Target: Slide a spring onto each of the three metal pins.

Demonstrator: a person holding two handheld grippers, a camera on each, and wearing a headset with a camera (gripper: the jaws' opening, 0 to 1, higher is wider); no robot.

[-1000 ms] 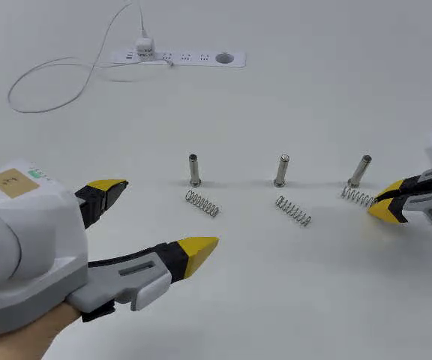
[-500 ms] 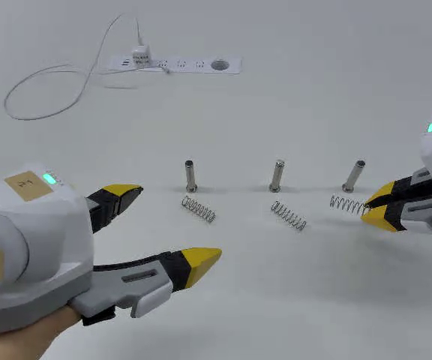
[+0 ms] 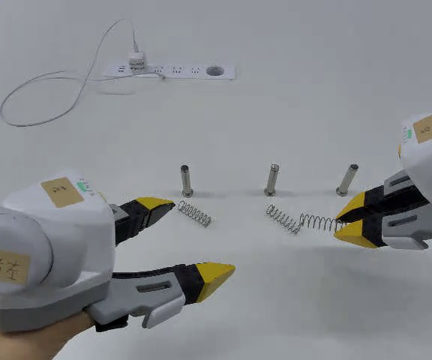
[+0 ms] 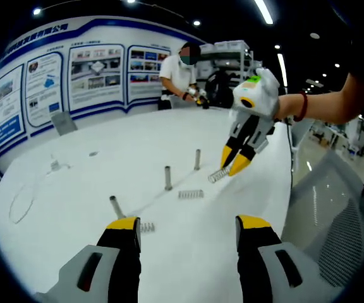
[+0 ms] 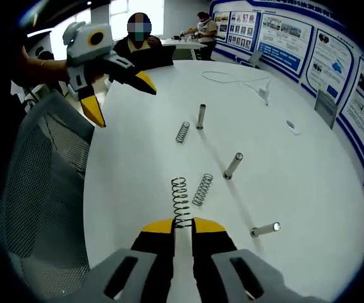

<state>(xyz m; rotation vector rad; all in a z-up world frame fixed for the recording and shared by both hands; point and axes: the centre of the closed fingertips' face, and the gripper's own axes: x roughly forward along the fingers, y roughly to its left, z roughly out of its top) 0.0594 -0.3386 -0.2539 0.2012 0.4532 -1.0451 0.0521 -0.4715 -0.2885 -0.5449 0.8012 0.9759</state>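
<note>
Right gripper (image 3: pixel 341 224) is pinched shut on one end of the held spring (image 3: pixel 319 222). The spring pokes out sideways off the tips, roughly level with the white worktop (image 3: pixel 291 307), and it's aimed at the middle of the row, away from the right pin (image 3: pixel 347 180). That pin stands upright just beyond the tips, so I'd guess the coil has to get tipped vertical above the pin's top. It's thin shiny wire and probably a bit floppy. Left gripper (image 3: pixel 198 237) is wide open with nothing in it, closer to the left pin (image 3: pixel 186 181) and the left spring (image 3: pixel 194 213) lying in front of it.
</note>
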